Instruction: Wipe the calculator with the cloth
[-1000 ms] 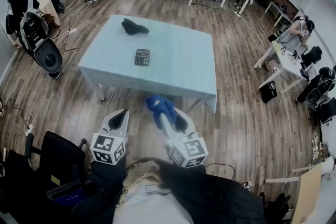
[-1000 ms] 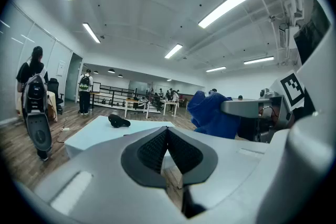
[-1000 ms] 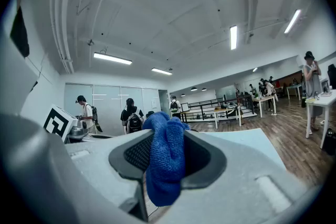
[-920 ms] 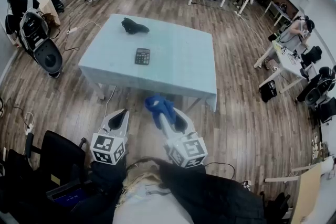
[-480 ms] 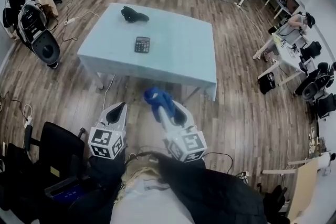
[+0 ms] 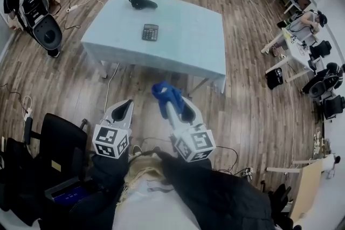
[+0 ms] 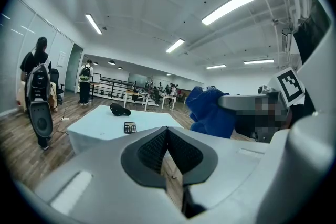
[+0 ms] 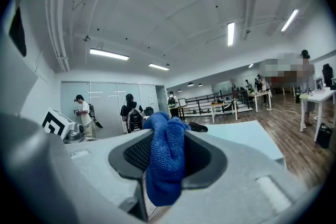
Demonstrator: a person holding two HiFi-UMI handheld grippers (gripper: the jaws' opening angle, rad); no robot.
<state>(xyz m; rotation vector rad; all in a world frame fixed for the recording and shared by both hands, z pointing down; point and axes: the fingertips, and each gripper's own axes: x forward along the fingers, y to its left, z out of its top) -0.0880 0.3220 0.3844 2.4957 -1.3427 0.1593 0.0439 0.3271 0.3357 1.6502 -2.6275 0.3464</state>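
Since the pale table (image 6: pixel 183 46) lies well ahead of both tools, the step in hand looks like the approach: walk up square to its near edge before lowering anything. On its far-left part rests a dark lumpy object (image 6: pixel 142 1), well apart from the work and best left alone. Nearer the body, the right gripper (image 6: pixel 173 109) has its 2 jaws pinching the blue cloth (image 8: pixel 165 160), which bunches above the tips and hangs below them. A loose tail like that should be laid flat so that cloth, not bare plastic, meets the keys. Beside it the left gripper (image 6: pixel 122 111) has its jaws pressed together on nothing, free to steady things. Smallest is the calculator (image 6: pixel 150 32), lying flat left of the table's middle; light strokes would likely keep it from sliding.
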